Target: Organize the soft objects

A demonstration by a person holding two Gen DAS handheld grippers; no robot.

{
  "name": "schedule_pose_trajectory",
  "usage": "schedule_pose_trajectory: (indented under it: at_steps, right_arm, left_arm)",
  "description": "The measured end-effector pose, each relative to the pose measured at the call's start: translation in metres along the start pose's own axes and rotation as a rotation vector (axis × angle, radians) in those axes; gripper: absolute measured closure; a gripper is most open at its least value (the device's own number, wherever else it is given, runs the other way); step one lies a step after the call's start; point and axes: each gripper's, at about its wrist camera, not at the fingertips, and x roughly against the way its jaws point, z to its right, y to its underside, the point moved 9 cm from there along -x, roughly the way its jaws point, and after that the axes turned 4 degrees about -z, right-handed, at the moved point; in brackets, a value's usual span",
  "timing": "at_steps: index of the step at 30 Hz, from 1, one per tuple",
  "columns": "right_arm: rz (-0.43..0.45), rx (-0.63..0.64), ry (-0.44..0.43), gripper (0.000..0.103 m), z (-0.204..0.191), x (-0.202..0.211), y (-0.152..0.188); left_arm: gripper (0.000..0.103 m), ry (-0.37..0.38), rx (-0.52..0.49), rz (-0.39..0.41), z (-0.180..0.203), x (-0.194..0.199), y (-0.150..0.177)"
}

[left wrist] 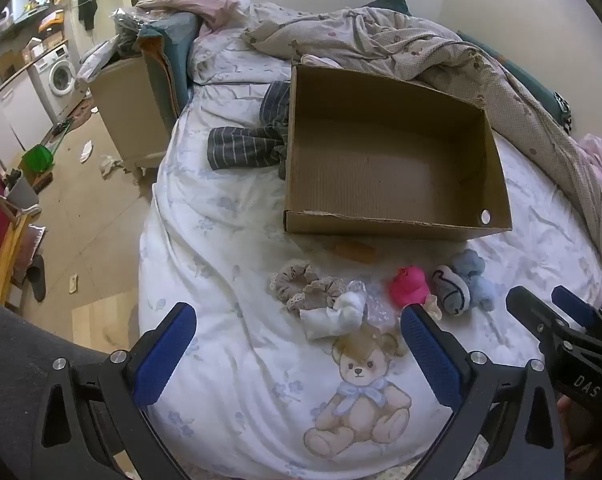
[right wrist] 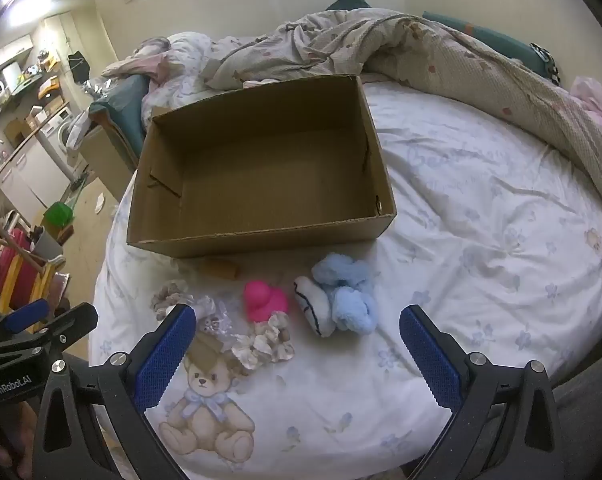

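Hand-held gripper [left wrist: 573,320] label: "DAS"

In the left wrist view, the left tool's finger [left wrist: 431,354] covers part of the pale scrunchie [left wrist: 433,304] beside the pink duck [left wrist: 411,286]. The cardboard box [left wrist: 297,152] hides one end of the striped cloth [left wrist: 245,146] behind it. The right tool [left wrist: 549,304] is cut off by the picture's right edge.

In the right wrist view, the right tool's finger [right wrist: 167,354] covers part of the beige scrunchie [right wrist: 169,296] and the clear plastic bag [right wrist: 219,318]. The small brown piece [right wrist: 221,269] in front of the box is too blurred to name. The blue plush toy [right wrist: 347,292] hides part of the white sock [right wrist: 315,306]. The shelves [right wrist: 17,76] at far left are too small to read.
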Motion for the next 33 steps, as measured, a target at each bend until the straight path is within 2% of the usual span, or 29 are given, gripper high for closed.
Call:
schedule_pose_trajectory:
  at_steps: [33]
  right_arm:
    - [-0.003, -0.004, 0.021, 0.000, 0.0047, -0.0013, 0.0008]
  left_arm:
    - [0.001, 0.005, 0.004, 0.001, -0.0002, 0.0004, 0.0001]
